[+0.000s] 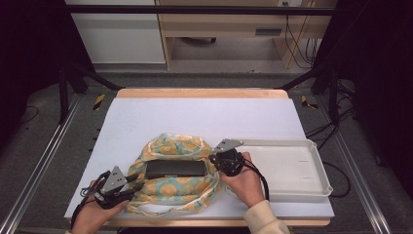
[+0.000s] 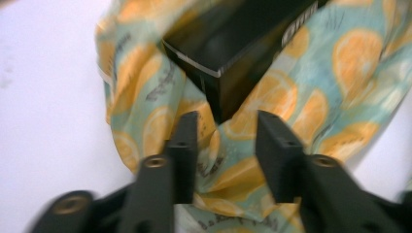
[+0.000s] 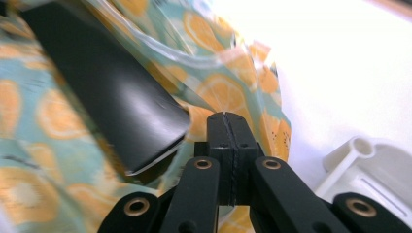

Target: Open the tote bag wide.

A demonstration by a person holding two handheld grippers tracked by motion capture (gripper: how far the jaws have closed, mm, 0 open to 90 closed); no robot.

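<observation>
On the white table sheet [image 1: 204, 114], near its front edge, lies a cloth bag [image 1: 187, 187] printed with orange slices on pale teal. A flat black box [image 1: 175, 168] rests lengthwise in the middle of the bag's opened mouth, with the fabric bunched around it on all sides. To the right of the bag, just beside it, stands a shallow white tray [image 1: 311, 187].

My left gripper [image 1: 130, 185] sits at the bag's left end. Seen from the left gripper view, my left gripper [image 2: 227, 145] has its jaws set apart; printed cloth [image 2: 243, 170] lies between and below them, and neither pad presses on it. A corner of the black box [image 2: 228, 53] points toward the gap between the jaws, a little beyond their tips.

My right gripper [image 1: 214, 158] is at the bag's right end, between the bag and the near-left corner of the tray. Seen from the right gripper view, my right gripper [image 3: 227, 121] has its jaws pressed flat together, with nothing visible between the pads. The rounded end of the black box [image 3: 121, 107] lies just to the left of the jaw tips, over the bag's cloth [image 3: 228, 92]. A corner of the white tray [image 3: 364, 160] shows at lower right.
</observation>
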